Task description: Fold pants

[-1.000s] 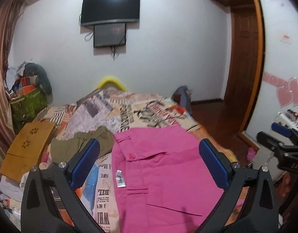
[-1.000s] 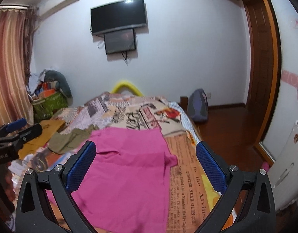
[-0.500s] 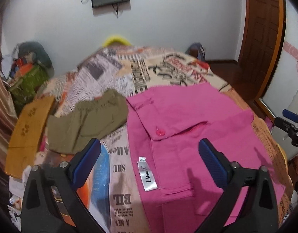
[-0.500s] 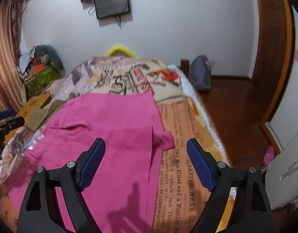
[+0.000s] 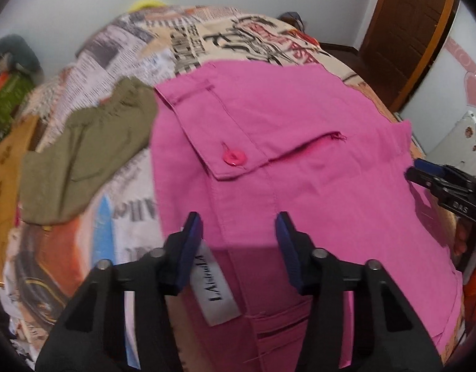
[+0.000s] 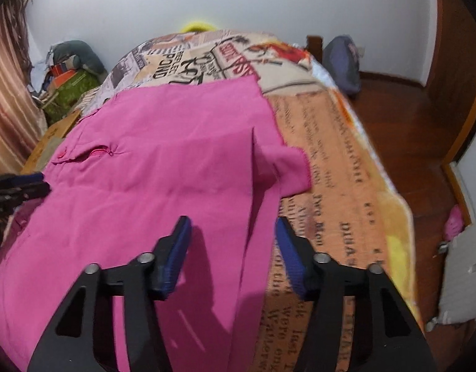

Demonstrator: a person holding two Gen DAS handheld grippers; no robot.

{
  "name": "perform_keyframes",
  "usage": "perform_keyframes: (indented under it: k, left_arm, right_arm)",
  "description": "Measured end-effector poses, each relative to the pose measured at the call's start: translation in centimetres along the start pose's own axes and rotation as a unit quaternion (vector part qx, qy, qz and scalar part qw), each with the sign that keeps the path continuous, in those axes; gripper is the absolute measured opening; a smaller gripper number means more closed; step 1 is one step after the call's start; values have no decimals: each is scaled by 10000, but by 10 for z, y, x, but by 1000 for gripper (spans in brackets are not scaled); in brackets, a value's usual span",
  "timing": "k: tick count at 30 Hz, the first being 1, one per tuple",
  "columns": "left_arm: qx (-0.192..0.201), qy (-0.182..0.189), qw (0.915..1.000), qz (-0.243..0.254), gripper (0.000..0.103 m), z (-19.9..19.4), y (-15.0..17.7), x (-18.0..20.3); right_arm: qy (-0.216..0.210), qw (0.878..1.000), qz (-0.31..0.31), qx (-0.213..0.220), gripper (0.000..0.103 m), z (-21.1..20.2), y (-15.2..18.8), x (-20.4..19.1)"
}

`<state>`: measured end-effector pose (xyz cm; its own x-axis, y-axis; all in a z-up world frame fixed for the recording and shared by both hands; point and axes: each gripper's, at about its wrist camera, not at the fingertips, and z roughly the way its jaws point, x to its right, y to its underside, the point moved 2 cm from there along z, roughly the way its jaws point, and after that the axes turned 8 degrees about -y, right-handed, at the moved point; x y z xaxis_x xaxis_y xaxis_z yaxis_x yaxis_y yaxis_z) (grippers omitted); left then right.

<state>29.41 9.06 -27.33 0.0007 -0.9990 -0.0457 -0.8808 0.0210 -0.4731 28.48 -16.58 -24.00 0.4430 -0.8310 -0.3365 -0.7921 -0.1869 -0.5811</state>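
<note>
The bright pink cotton pants (image 5: pixel 300 142) are spread flat on the newspaper-print bed (image 6: pixel 340 167) for folding, while the left tool (image 5: pixel 238 232) and right tool (image 6: pixel 231 235), jaws just narrowed yet half open and gripping nothing, are lowered over the near edge.

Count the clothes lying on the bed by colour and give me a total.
Pink: 1, the bright pink button-waist pants spread flat on the newspaper-print bedspread.
Olive green: 1, the crumpled olive green garment lying beside the pants' waistband.
Total: 2
</note>
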Motion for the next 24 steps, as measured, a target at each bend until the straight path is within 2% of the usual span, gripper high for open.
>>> perform_keyframes:
  k: [1, 2, 5, 6, 12, 15, 20, 24]
  left_arm:
    - [-19, 80, 10000, -24, 38, 1, 0, 0]
    - [-5, 119, 9999, -54, 36, 1, 0, 0]
    - [-14, 192, 9998, -56, 16, 1, -2, 1]
    - [-3, 143, 9999, -19, 12, 1, -2, 1]
    - [209, -36, 9995, 221, 8, -10, -7, 2]
    - [275, -201, 9989, 330, 8, -15, -11, 2]
    - [-46, -322, 9991, 281, 8, 7, -7, -5]
    - [-17, -352, 9989, 323, 8, 2, -7, -2]
  right_arm:
    - [-46, 10000, 24, 1, 43, 2, 0, 1]
    - [-75, 10000, 16, -23, 33, 3, 1, 1]
    - [-120, 9999, -35, -99, 12, 8, 1, -2]
    - [-138, 9998, -47, -119, 7, 9, 0, -4]
    - [-21, 9995, -263, -158, 2, 4, 1, -7]
    - [-117, 9994, -203, -236, 2, 0, 9, -6]
    - [-197, 9992, -101, -344, 2, 3, 14, -9]
    - [-131, 9991, -88, -389, 2, 2, 15, -14]
